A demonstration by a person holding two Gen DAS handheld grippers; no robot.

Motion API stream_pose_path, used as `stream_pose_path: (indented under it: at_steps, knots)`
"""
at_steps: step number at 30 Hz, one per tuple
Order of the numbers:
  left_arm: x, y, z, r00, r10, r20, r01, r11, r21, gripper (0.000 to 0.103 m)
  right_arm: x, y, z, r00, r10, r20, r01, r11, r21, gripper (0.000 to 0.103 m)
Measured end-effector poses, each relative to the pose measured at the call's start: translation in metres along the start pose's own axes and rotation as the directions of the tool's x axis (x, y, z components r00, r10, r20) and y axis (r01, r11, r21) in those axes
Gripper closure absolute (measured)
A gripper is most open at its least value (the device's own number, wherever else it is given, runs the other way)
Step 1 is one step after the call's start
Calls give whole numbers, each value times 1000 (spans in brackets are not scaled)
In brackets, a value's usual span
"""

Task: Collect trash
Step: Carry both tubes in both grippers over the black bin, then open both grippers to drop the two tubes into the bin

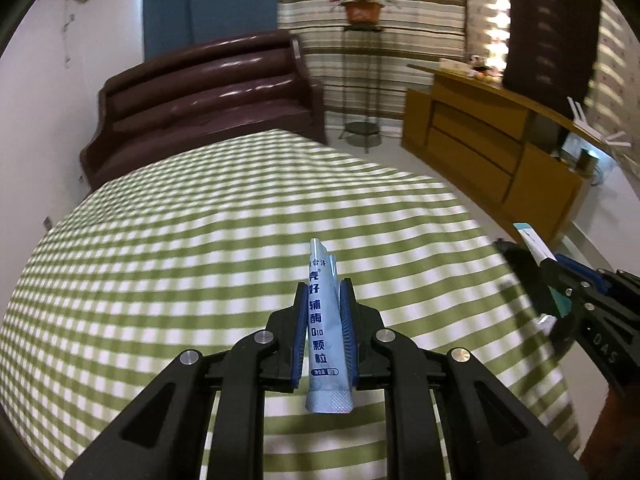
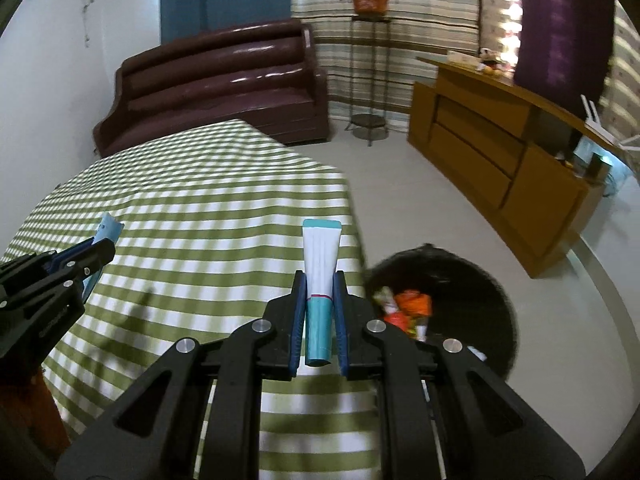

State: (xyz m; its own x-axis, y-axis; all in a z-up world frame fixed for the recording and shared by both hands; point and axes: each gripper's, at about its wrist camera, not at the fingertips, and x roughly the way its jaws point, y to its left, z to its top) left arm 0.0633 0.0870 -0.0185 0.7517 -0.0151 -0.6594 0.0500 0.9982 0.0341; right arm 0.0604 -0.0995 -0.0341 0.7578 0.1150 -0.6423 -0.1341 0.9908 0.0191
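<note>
Jaws clamped both sides, left gripper (image 1: 323, 300) on pale blue sachet (image 1: 325, 332), right gripper (image 2: 320, 298) on white-teal tube (image 2: 320, 276), above checked tablecloth (image 2: 192, 200); early release risks missing black bin (image 2: 472, 292) beside table.

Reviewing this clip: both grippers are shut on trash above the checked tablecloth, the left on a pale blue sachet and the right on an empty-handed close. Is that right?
Not quite. The right gripper is not empty: the right wrist view shows it shut on a white and teal tube. The left gripper does hold the pale blue sachet above the checked tablecloth.
</note>
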Motion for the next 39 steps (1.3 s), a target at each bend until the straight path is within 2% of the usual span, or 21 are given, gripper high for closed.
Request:
stream_pose_path:
  at_steps: [8, 22, 30, 39]
  knots:
    - [9, -69, 18, 996, -80, 30, 77, 993, 89, 86, -6, -52, -4, 998, -64, 15, 63, 996, 70, 89]
    - [33, -151, 30, 984, -176, 22, 169, 969, 181, 86, -3, -114, -13, 992, -126, 12, 122, 977, 172, 89]
    - [50, -178, 31, 982, -189, 10, 183, 960, 214, 86, 4, -127, -16, 990, -138, 1, 135, 970, 201, 89]
    - [72, -188, 32, 984, -179, -28, 180, 959, 218, 86, 21, -134, -14, 990, -142, -15, 142, 966, 216, 89]
